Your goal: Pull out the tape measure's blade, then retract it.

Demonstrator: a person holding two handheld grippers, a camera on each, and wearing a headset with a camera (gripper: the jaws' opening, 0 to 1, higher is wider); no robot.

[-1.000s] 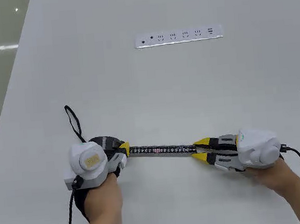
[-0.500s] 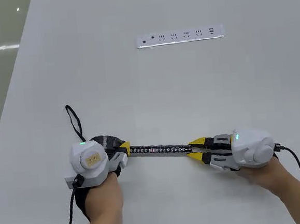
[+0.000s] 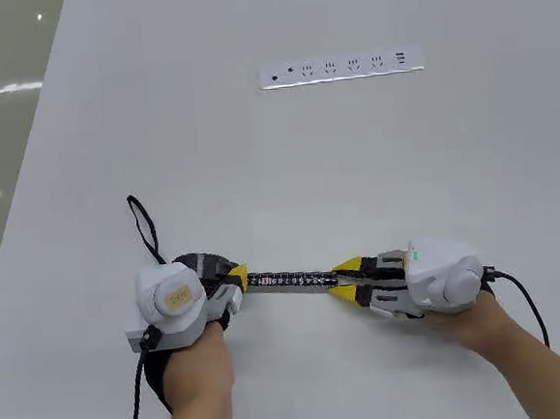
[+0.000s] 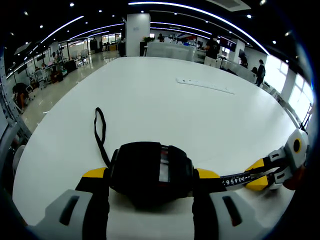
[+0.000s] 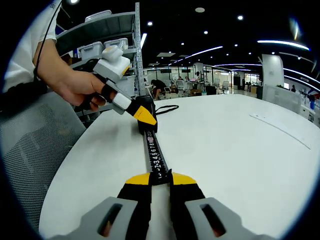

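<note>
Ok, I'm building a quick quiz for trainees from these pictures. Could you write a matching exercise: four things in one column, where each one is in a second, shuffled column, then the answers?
Things
1. tape measure case
2. blade
3. strap
4. power strip

Places
A. flat on the far part of the table, apart from the rest
B. clamped in the left tool
C. drawn out, pinched by the right tool
D. loose loop on the table beside the case

Pairs: 1-B, 2-C, 3-D, 4-A

A white power strip (image 3: pixel 341 67) lies flat on the white table (image 3: pixel 257 163), glossy floor (image 3: pixel 1 115) beyond its edge.
</note>
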